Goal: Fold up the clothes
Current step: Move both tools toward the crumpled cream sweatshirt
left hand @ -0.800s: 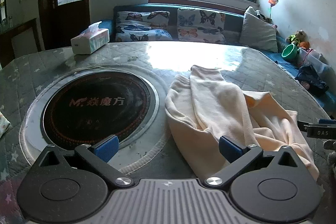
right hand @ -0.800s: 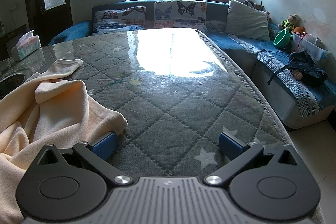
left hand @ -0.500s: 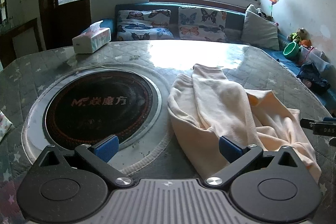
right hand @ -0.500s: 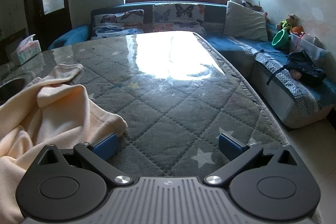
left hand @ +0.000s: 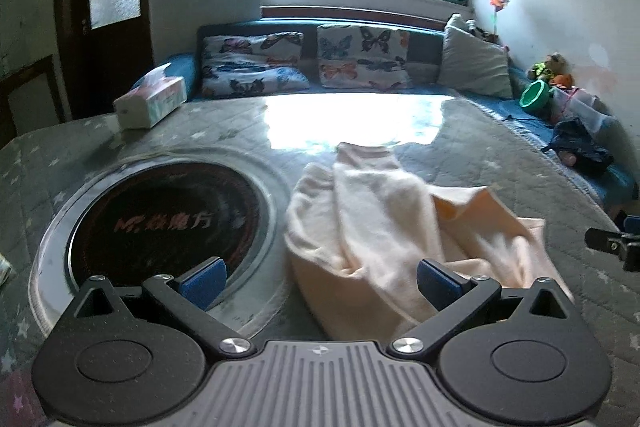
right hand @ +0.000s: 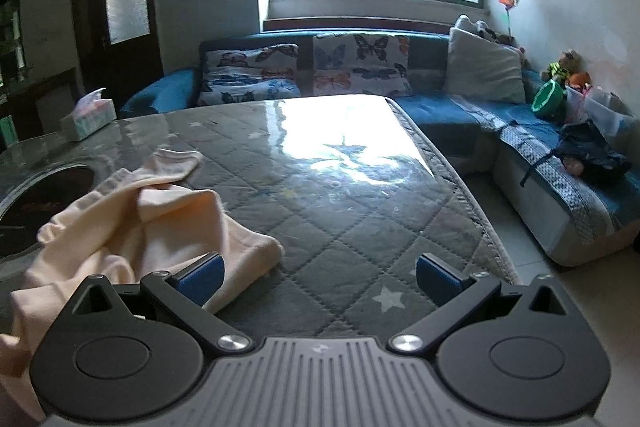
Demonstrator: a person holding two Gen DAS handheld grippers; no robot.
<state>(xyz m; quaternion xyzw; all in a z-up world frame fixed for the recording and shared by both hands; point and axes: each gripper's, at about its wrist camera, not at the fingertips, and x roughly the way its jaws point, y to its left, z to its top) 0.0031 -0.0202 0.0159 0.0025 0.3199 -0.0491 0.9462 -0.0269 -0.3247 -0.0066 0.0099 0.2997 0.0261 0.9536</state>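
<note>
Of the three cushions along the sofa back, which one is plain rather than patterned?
The grey cushion at the right end, nearest the corner, is plain. The other two cushions, to its left, carry butterfly prints.

The round black cooktop (left hand: 160, 223), at left centre of the left wrist view, bears reddish lettering: an "M" logo followed by Chinese characters, blurred, the last resembling "魔方".

One cream garment (left hand: 384, 223) on the table (left hand: 460, 131); one tissue box (left hand: 150, 102) at its far left edge; one round cooktop (left hand: 160, 223); two butterfly cushions (left hand: 362, 57); one grey pillow (left hand: 474, 69).
</note>
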